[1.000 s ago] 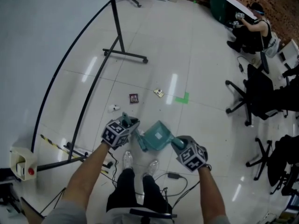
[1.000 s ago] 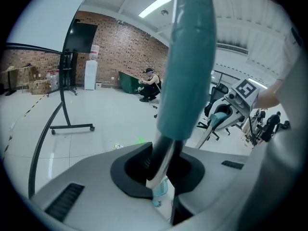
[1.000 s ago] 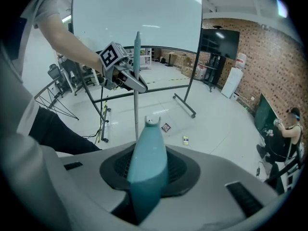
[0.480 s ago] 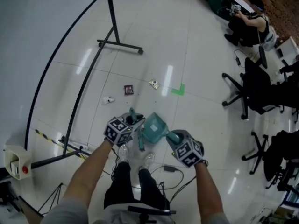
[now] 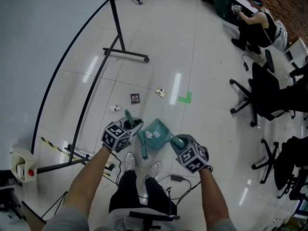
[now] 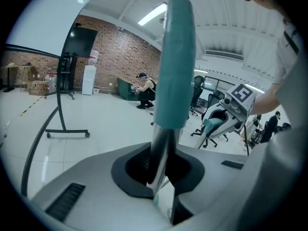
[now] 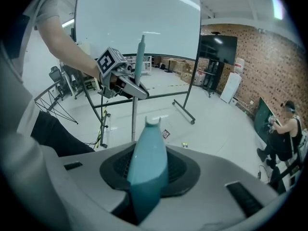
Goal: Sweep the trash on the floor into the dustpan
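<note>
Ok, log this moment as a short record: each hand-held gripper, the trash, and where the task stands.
left hand-held gripper: jaws closing on the broom handle between them
right hand-held gripper: shut on the dustpan handle
trash: dark wrapper, small packet, white scrap, spread on the floor beyond the dustpan
status: sweeping not yet done; all three pieces lie apart from the dustpan
</note>
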A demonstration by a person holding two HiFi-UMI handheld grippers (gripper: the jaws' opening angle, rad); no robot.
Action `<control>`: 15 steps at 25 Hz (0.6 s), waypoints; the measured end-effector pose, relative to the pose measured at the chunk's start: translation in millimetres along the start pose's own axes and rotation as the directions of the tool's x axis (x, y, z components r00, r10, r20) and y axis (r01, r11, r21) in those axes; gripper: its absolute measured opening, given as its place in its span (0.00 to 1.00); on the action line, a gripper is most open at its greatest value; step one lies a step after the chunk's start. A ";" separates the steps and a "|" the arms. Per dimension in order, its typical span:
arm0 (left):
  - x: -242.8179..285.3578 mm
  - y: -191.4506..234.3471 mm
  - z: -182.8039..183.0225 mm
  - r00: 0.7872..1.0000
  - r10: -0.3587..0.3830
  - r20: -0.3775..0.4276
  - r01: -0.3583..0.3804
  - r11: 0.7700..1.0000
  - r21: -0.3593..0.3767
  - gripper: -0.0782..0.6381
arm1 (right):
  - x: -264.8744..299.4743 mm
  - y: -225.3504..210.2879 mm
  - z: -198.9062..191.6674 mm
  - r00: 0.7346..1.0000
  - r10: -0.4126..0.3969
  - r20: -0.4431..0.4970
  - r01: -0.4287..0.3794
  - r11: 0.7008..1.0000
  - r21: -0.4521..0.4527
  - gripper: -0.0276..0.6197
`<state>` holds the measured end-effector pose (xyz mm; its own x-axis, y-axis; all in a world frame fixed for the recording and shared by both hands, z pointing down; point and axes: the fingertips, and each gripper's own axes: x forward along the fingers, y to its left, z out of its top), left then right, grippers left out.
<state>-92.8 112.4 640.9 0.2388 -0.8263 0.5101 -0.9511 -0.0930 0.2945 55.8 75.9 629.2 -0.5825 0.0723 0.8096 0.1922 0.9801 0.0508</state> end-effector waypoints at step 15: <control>-117.7 179.3 3.2 0.963 0.268 -0.017 -0.268 0.963 -0.007 0.16 | 89.5 -2.2 148.6 0.996 0.081 0.025 -0.076 0.985 -0.157 0.20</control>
<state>-292.0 191.1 631.1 -0.0212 -0.8112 0.5843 -0.9789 0.1358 0.1530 -114.2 107.7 614.7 -0.5845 0.1558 0.7963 0.3575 0.9304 0.0804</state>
